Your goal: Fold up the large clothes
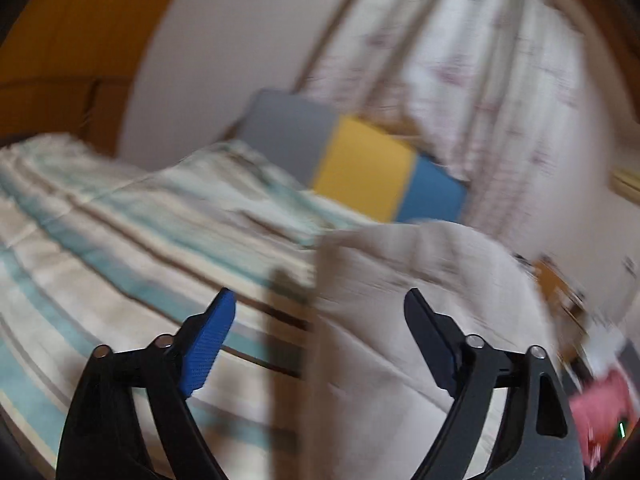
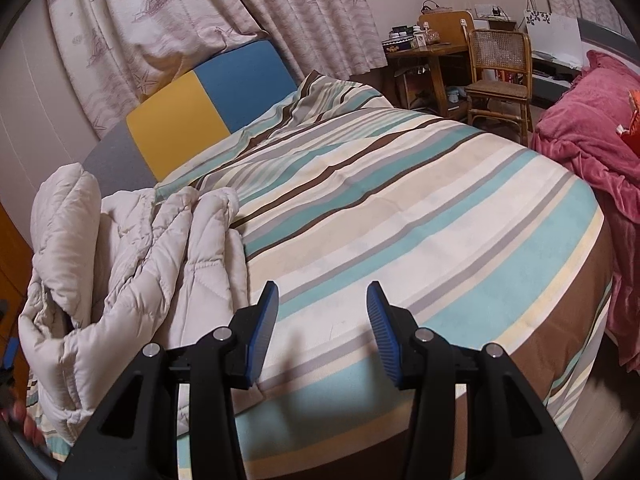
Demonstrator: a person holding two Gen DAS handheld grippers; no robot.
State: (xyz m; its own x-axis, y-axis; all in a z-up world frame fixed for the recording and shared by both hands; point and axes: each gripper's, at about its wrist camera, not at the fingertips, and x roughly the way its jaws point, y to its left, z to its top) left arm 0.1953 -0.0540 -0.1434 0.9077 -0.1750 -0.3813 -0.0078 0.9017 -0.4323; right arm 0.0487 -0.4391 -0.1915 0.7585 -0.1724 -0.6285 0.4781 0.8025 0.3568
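Observation:
A cream quilted padded jacket [image 2: 132,264] lies crumpled on the left side of the striped bed [image 2: 420,208]. In the blurred left wrist view the jacket [image 1: 420,292] lies ahead and to the right on the striped bed [image 1: 100,232]. My left gripper [image 1: 320,300] is open and empty, just above the jacket's left edge. My right gripper [image 2: 322,294] is open and empty above the bare striped cover, to the right of the jacket.
A grey, yellow and blue headboard [image 2: 208,96] stands behind the bed, with patterned curtains [image 2: 180,12] behind it. A wooden desk [image 2: 432,56] and cane chair [image 2: 500,76] stand at the far right. A pink blanket [image 2: 592,132] lies at the right edge.

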